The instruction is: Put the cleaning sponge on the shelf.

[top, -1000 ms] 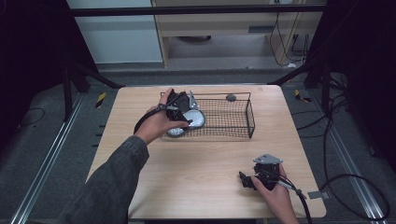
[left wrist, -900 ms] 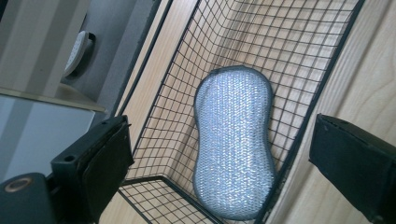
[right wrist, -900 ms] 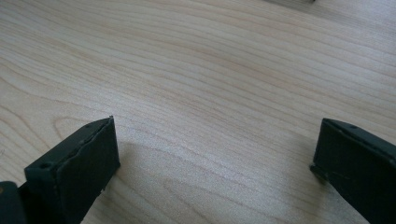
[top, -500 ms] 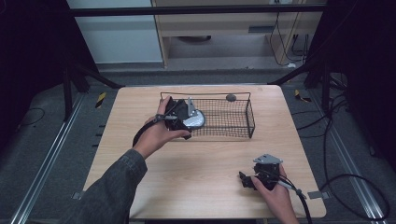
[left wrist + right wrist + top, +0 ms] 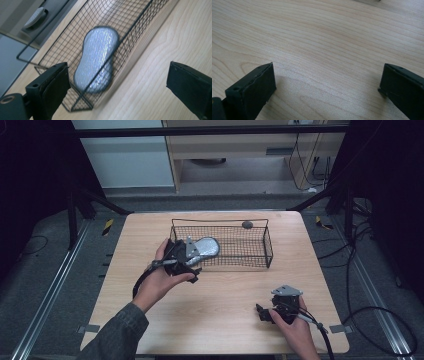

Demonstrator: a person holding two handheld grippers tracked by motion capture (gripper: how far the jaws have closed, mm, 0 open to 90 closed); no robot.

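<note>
— What do we have under us?

— A pale wooden desk (image 5: 220, 320) with clear grain, standing on a grey floor (image 5: 55, 270). Metal rails (image 5: 47, 305) run along both sides, and black cables (image 5: 370, 270) loop over the floor to our right. Behind the desk we see a light wooden cabinet (image 5: 250, 150) and a pale panel (image 5: 130, 160); the edges of the room are dark.

— And on the desk?

— A black wire basket (image 5: 260, 251) toward the far side. Inside it, at its left end, lies a silvery scrubbing pad (image 5: 207, 247), peanut-shaped. In the left gripper view the pad (image 5: 96, 62) rests against the basket's near wall (image 5: 130, 37). A small dark round thing (image 5: 247, 224) sits at the basket's far rim; we cannot tell what it is.

— Where are our grippers?

— Our left gripper (image 5: 182, 260) is at the basket's left end, just beside the pad. Its jaws stand wide apart with nothing between them, and the basket's corner and near wall lie between it and the pad. Our right gripper (image 5: 265, 311) rests low near the front right of the desk, well apart from the basket. Its jaws are spread wide too, over bare wood (image 5: 324, 50).

— Anything in the way?

— Only the wire wall between our left gripper and the pad.
</note>
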